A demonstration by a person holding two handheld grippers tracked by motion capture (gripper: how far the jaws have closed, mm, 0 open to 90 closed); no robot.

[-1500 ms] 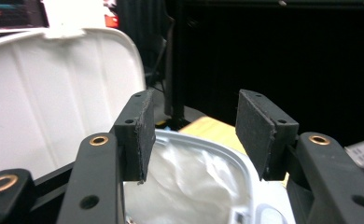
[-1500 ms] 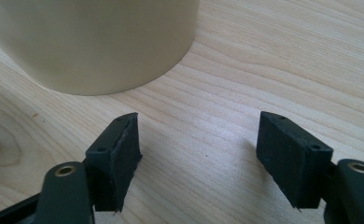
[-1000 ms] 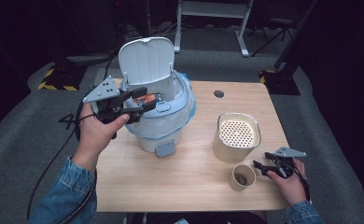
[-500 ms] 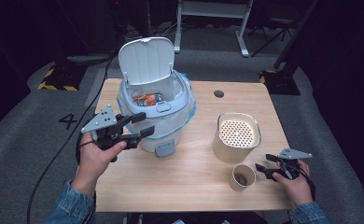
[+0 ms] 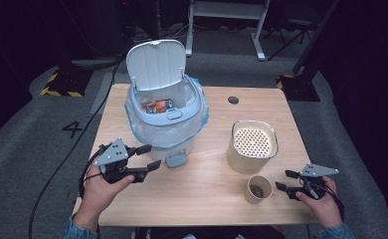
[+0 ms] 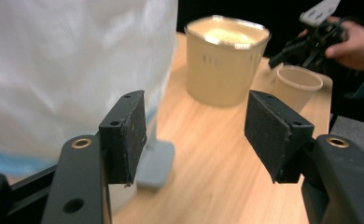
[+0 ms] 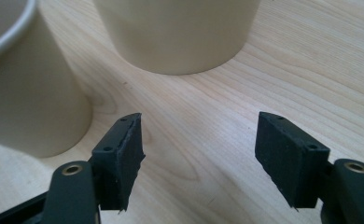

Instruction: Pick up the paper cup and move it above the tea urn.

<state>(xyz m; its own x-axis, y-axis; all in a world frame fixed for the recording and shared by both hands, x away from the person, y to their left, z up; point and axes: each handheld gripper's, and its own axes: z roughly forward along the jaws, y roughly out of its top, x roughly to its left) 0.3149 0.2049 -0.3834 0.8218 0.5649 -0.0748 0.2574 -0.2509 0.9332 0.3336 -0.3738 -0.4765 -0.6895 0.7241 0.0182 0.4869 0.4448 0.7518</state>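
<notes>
My left gripper point(image 5: 141, 158) spread, empty, bin point(image 5: 165, 117) just ahead; right gripper point(image 5: 292, 181) spread, empty, paper cup point(image 5: 258, 188) just to its left on the surface point(image 5: 207, 189); cup likely light, thin, crushable; I'd pinch its wall gently near the rim.

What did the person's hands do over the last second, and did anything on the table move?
The left gripper pulled back from over the open bin toward the person and now hovers, open and empty, beside the bin's base. The right gripper stayed open beside the small cup. Bin, cup and tall container kept their places.
</notes>
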